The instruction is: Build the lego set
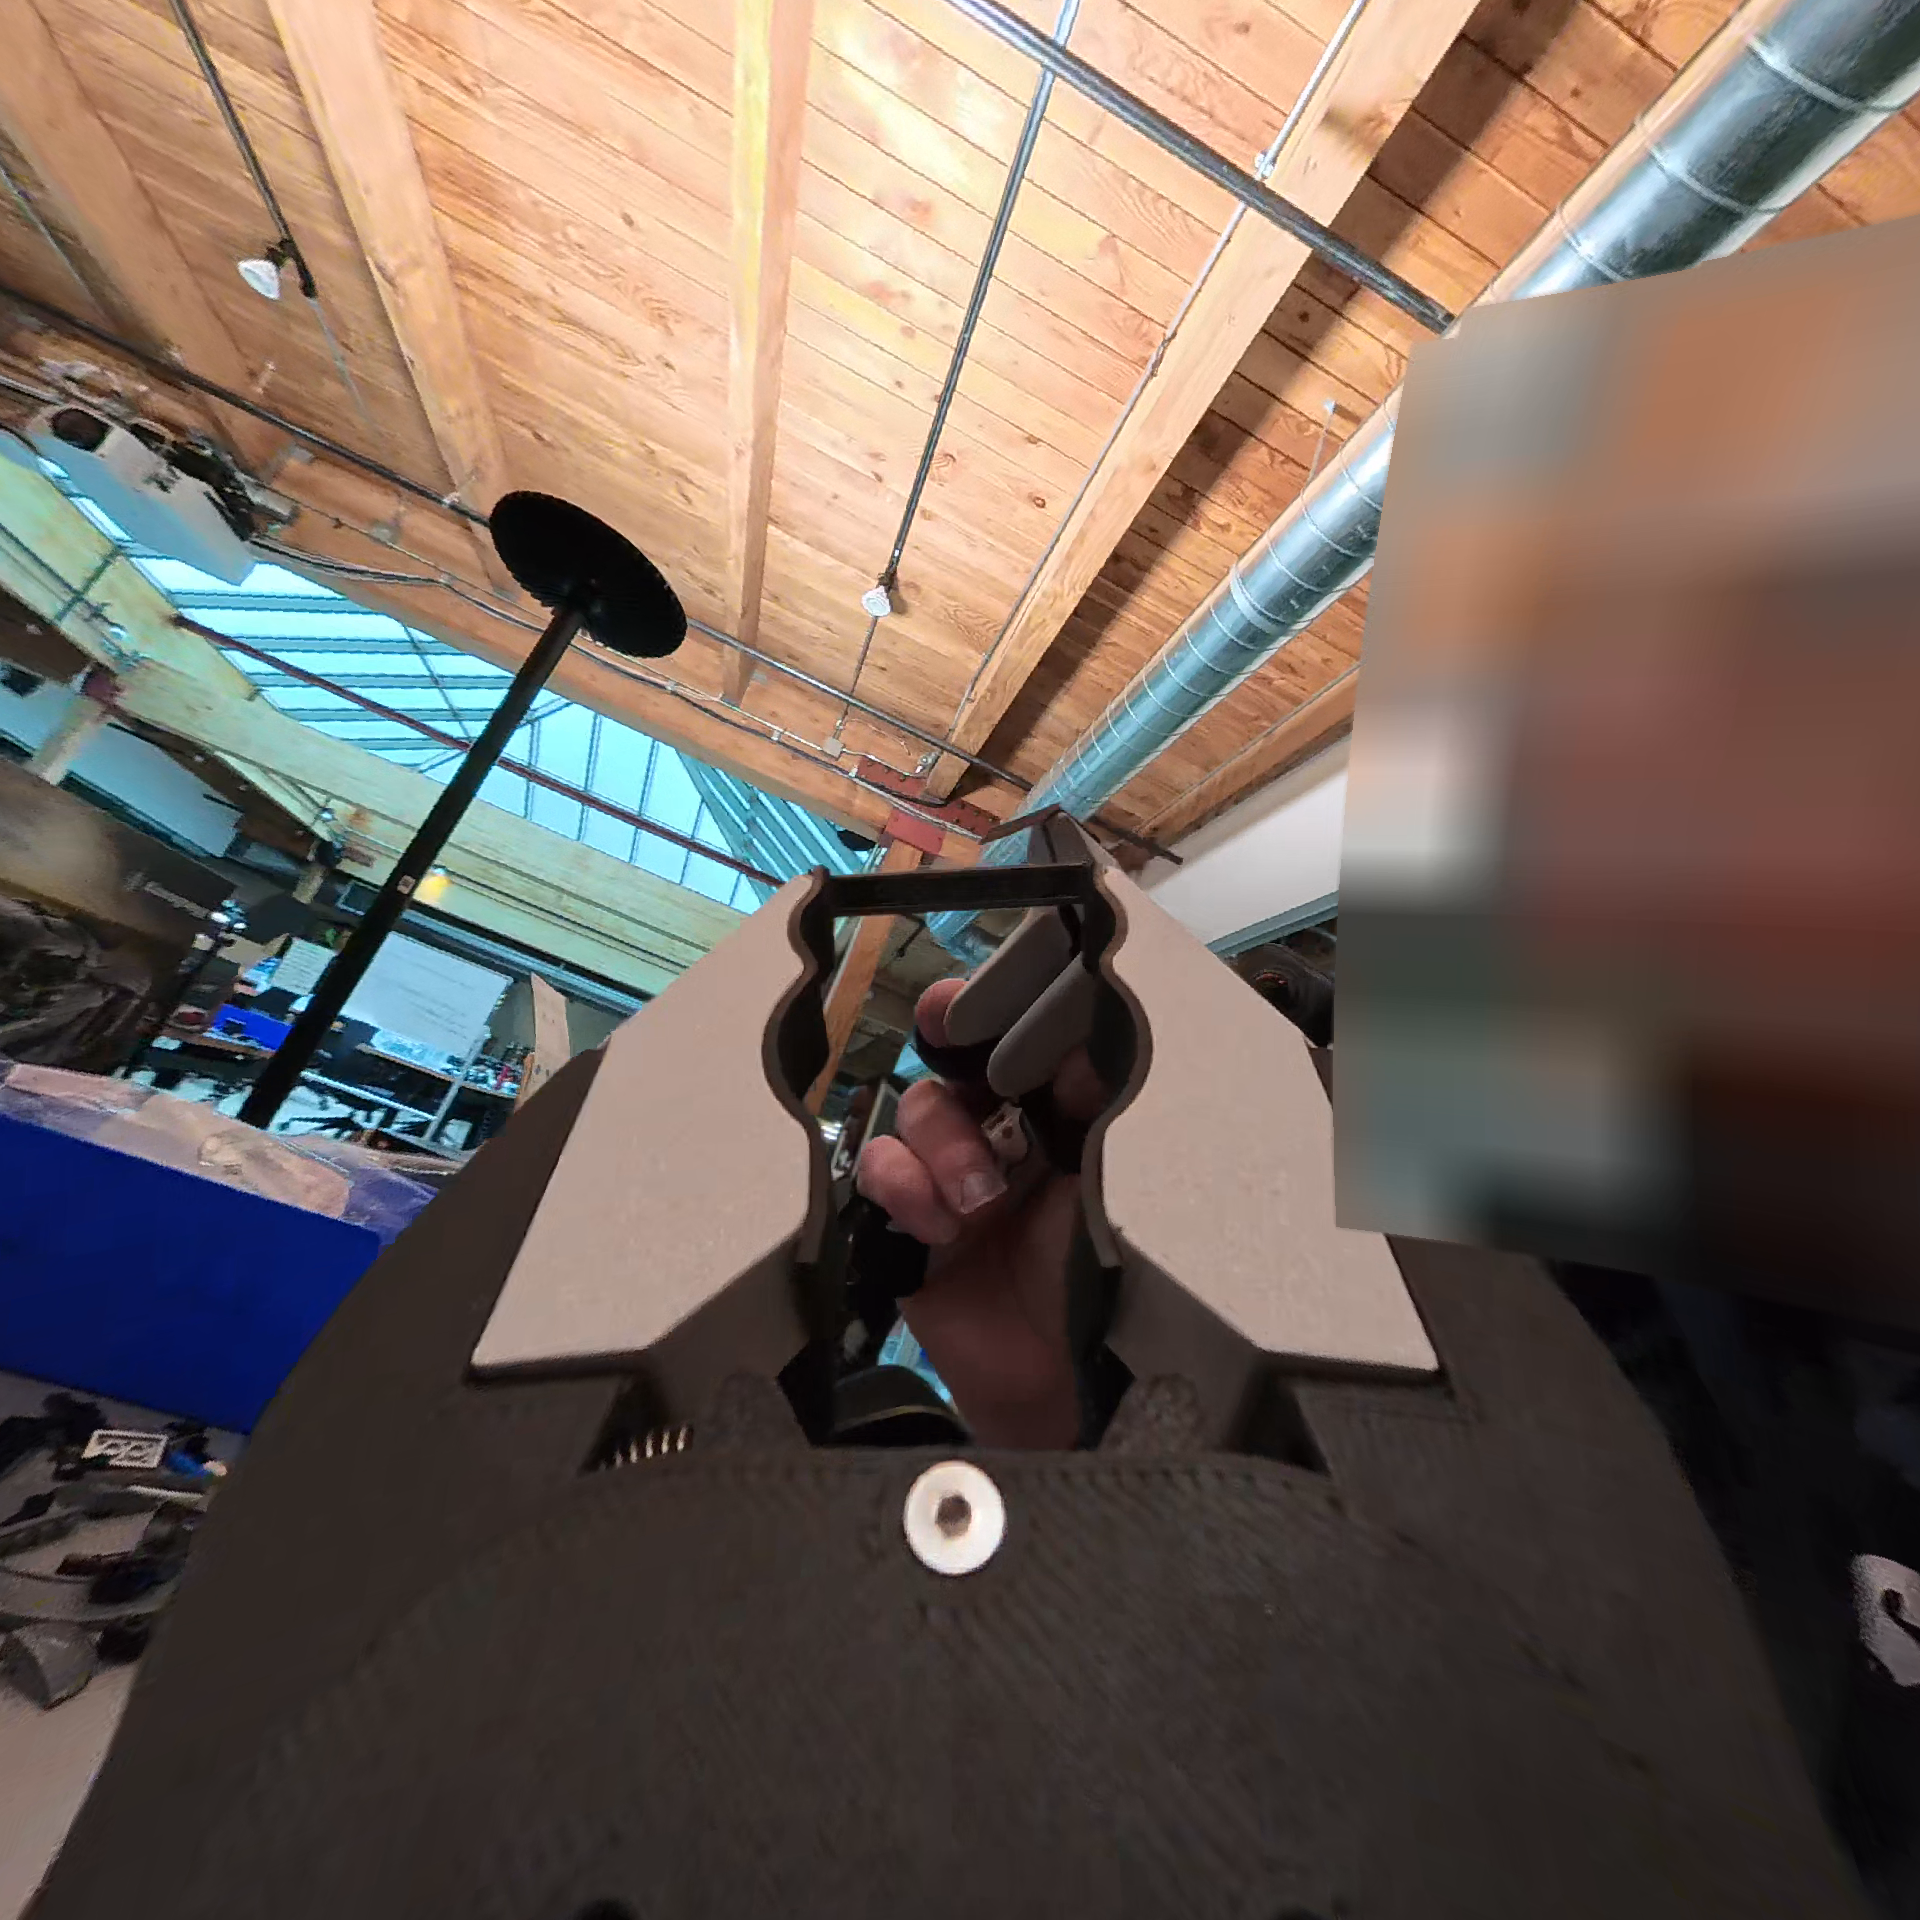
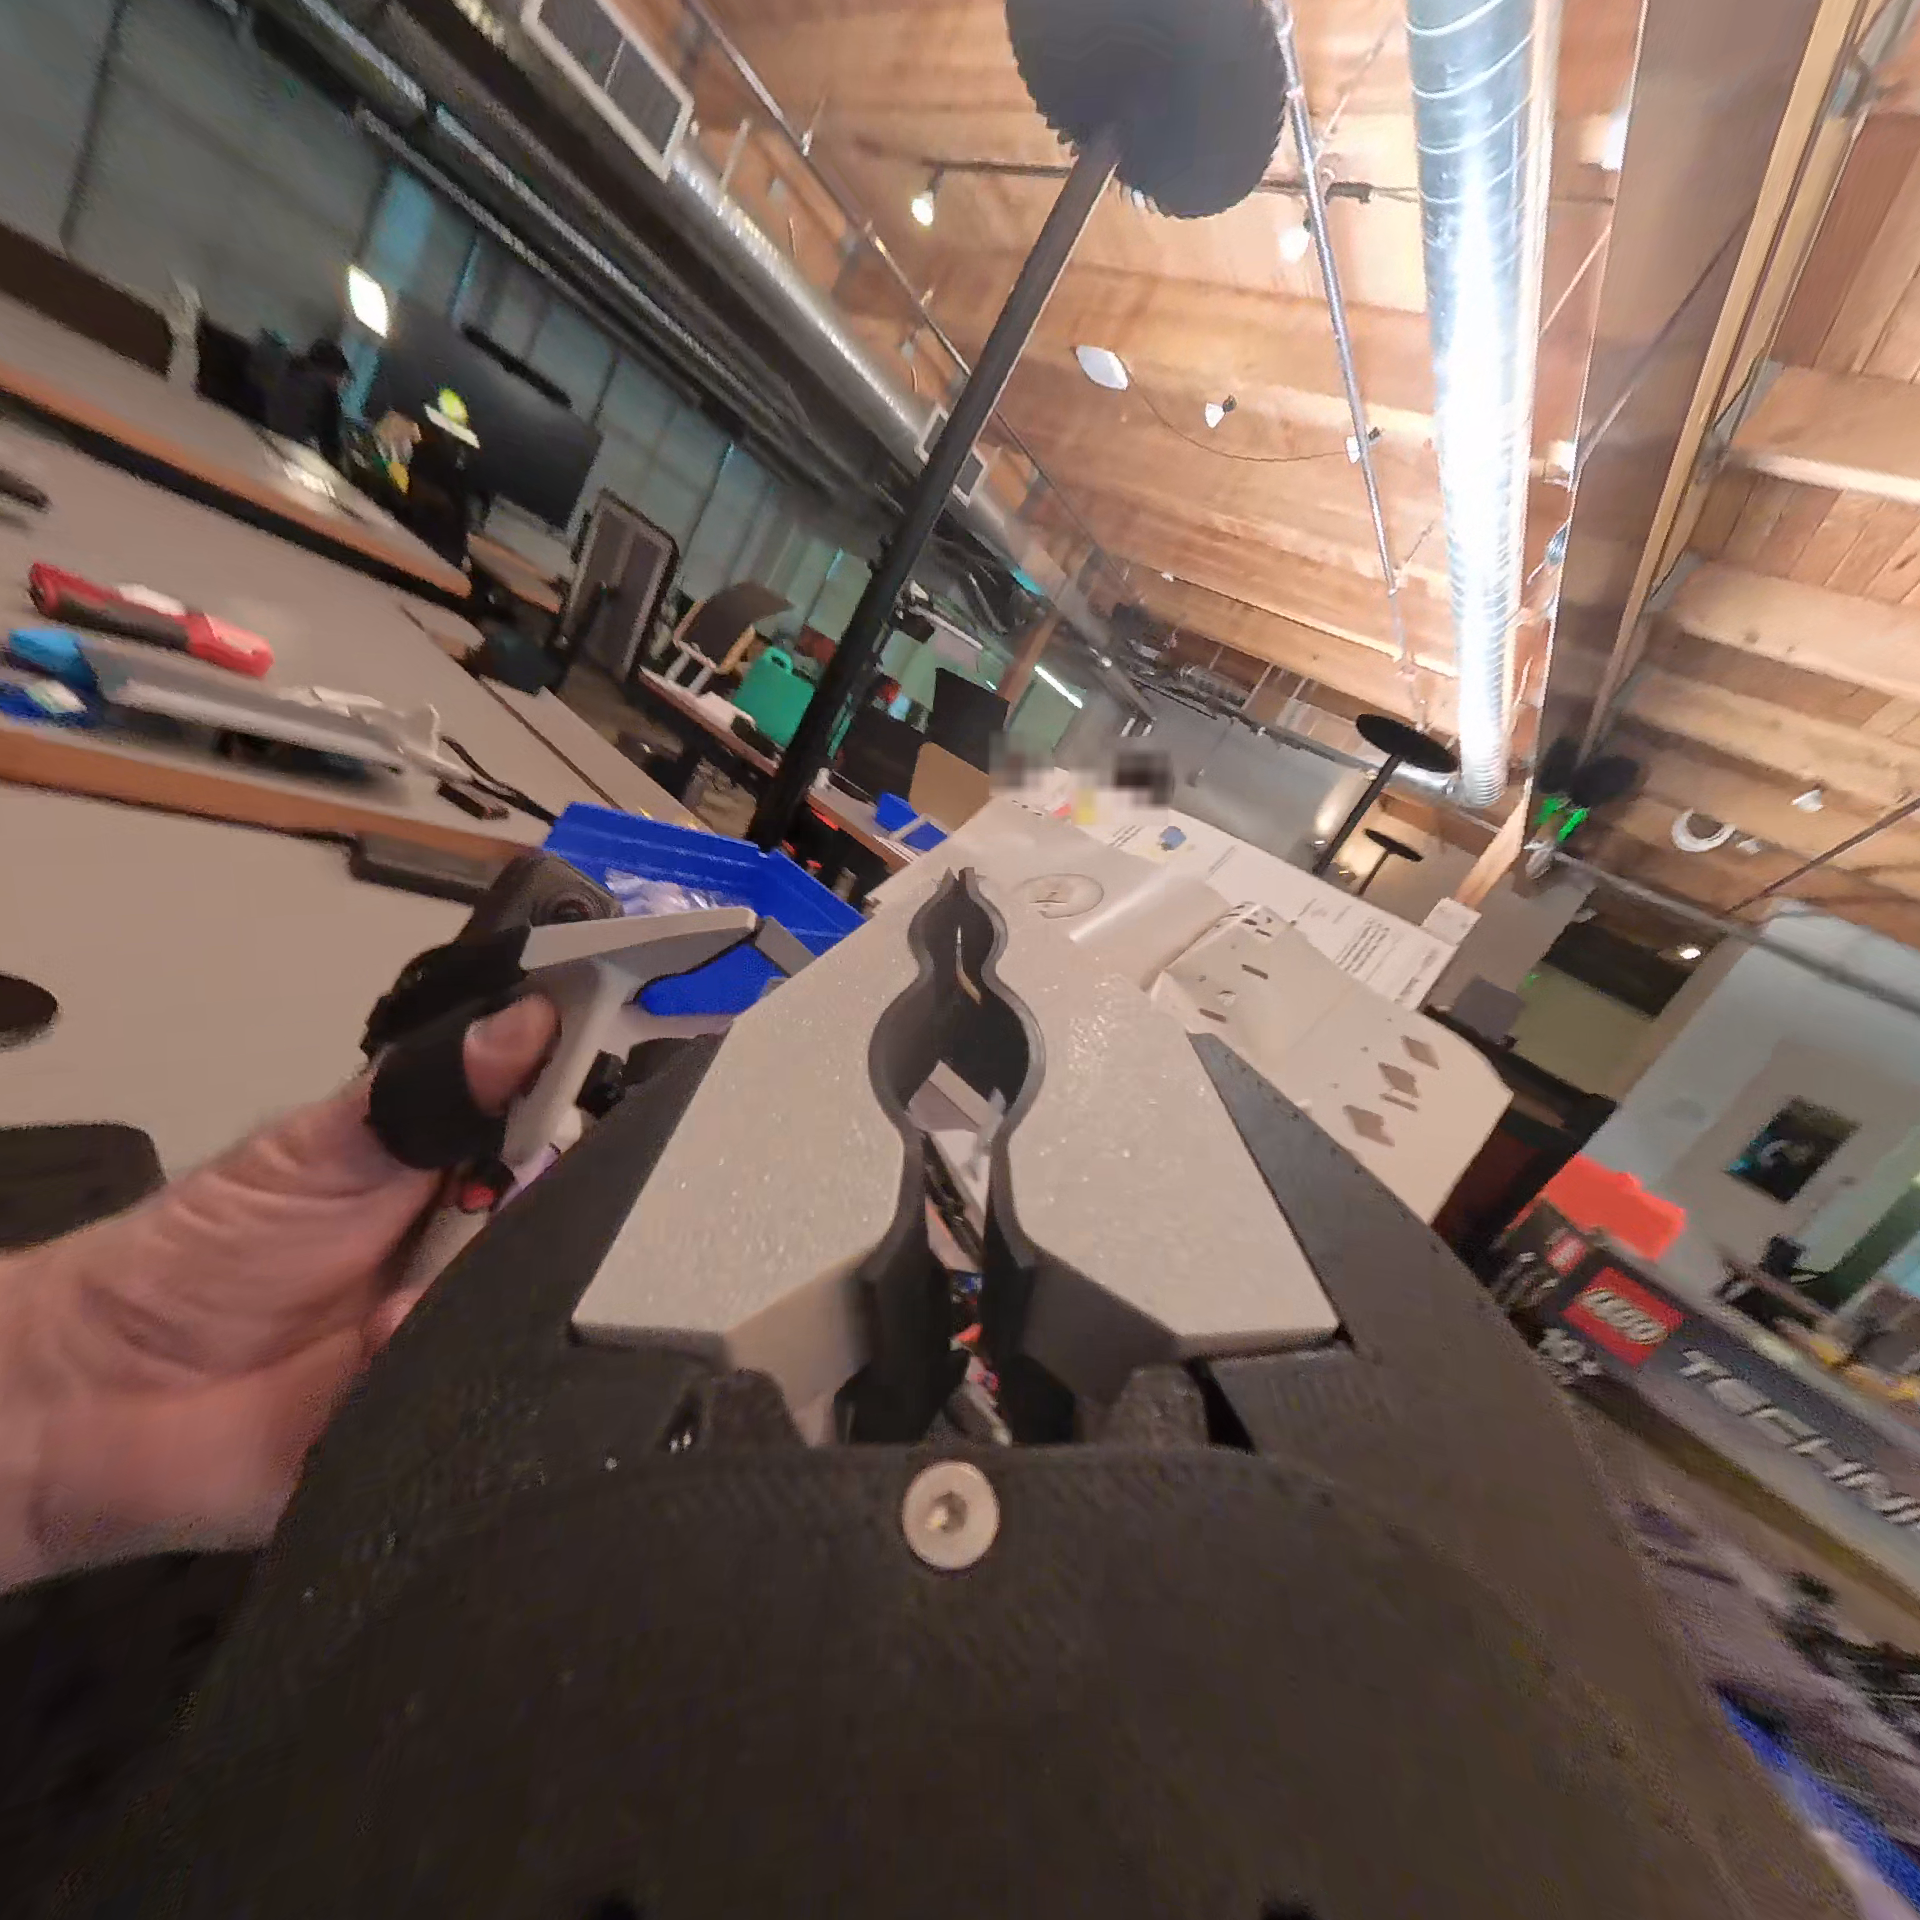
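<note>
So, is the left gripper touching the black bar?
Touching: left wrist view shows the bar wedged between the left gripper's fingertips, both ends meeting them.

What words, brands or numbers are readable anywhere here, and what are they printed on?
I won't quote writing; here is what bears it.
Dark box, right wrist view: red logo square and pale lettering.
White sheets on the white boxes: print too small to read.
Patterned tag on the table, left wrist view: blurred.
Black bar in the left hand-held gripper: no writing visible.
</note>
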`<control>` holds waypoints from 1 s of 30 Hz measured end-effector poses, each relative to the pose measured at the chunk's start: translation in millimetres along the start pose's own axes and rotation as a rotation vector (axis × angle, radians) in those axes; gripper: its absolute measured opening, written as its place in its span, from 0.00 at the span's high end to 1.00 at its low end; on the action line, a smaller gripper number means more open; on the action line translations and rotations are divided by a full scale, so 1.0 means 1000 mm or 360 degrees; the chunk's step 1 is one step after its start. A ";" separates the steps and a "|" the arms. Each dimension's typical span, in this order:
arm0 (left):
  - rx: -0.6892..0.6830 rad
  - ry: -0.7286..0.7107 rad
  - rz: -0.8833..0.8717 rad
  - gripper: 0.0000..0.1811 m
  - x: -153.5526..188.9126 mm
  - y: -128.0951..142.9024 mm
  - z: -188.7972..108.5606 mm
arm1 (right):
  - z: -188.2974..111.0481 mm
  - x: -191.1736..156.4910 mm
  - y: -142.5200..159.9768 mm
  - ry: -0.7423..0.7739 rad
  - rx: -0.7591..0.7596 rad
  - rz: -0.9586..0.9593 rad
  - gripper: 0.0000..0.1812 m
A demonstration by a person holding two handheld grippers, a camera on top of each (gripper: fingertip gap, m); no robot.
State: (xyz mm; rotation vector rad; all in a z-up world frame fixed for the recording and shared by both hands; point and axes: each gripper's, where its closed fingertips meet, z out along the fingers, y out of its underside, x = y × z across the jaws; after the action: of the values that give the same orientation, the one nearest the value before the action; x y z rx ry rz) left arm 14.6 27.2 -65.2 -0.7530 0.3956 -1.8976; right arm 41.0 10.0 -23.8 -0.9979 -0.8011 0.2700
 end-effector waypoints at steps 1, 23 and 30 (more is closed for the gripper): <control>-0.0007 -0.0011 0.0031 0.73 -0.001 0.000 0.001 | 0.001 0.002 0.003 0.0013 0.0026 0.0047 1.00; 0.0120 -0.0040 0.0226 0.75 0.000 -0.014 0.012 | 0.020 -0.012 0.014 0.0299 0.0143 -0.0248 1.00; 0.0078 -0.0106 0.0356 0.75 0.001 -0.014 0.013 | 0.017 -0.004 0.013 0.0293 0.0182 -0.0088 1.00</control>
State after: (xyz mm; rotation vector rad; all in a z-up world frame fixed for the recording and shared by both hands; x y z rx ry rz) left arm 13.0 33.4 -47.2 -0.7070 0.3740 -1.6630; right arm 28.0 25.9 -31.7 -0.8777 -0.6377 0.1713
